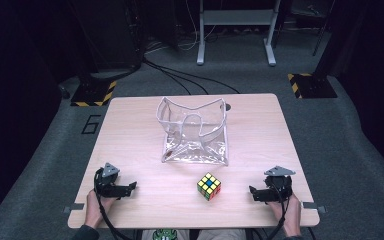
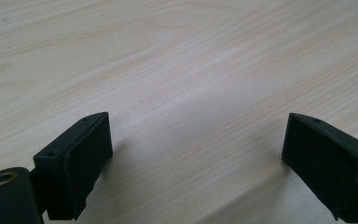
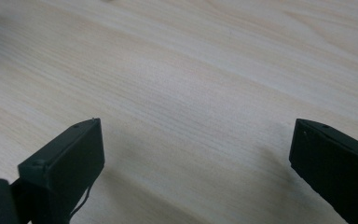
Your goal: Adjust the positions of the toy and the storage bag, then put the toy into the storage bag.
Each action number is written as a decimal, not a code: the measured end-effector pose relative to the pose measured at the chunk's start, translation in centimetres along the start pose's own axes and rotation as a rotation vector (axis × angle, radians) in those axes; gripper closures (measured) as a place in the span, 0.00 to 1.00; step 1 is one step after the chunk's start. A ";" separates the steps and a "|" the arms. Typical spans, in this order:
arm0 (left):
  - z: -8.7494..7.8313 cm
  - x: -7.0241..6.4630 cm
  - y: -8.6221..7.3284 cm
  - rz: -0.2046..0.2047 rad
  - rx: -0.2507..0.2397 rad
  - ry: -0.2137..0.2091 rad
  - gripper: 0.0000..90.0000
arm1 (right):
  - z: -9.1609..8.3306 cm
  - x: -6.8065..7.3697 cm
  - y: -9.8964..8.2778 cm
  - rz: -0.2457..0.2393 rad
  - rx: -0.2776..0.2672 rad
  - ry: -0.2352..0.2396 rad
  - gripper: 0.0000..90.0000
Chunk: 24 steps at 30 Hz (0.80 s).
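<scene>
Both my jaws are wide open, holding nothing. The cube (image 1: pixel 209 186), just before the floppy bag (image 1: pixel 195 131), could slip when I grab it.

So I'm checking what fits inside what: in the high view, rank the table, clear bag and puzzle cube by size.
1. Table, largest.
2. Clear bag, open-topped, mid-table.
3. Puzzle cube, smallest, though nearer the camera.

Our left gripper (image 2: pixel 198 149) over bare wood

We see its two black jaws spread wide, one rising at seven o'clock, the other at four o'clock, nothing between them. The pale wood-grain table (image 2: pixel 177 60) runs from the centre up to twelve o'clock, and the jaws throw soft shadows on it.
</scene>
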State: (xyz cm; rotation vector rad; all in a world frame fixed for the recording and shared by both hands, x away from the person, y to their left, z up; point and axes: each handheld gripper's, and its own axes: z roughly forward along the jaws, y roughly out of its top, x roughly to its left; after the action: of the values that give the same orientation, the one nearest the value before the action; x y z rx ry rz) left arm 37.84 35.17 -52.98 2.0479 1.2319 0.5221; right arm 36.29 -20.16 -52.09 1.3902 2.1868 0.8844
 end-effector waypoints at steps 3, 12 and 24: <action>-0.1 -0.1 -0.2 0.009 -0.016 0.000 0.11 | 0.5 0.0 -0.3 0.000 -0.006 -0.006 0.02; 0.0 -0.1 -0.1 0.002 -0.012 -0.002 0.12 | 0.5 0.1 -0.8 -0.010 -0.036 0.004 0.01; 0.1 -0.3 0.0 -0.031 -0.014 0.035 0.12 | 0.5 0.2 -0.8 -0.018 -0.037 -0.014 0.00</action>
State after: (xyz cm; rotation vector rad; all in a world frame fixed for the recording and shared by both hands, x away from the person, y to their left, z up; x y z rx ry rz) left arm 37.72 34.94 -53.05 2.0124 1.2754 0.5526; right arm 36.03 -20.04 -52.98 1.3530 2.1586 0.9008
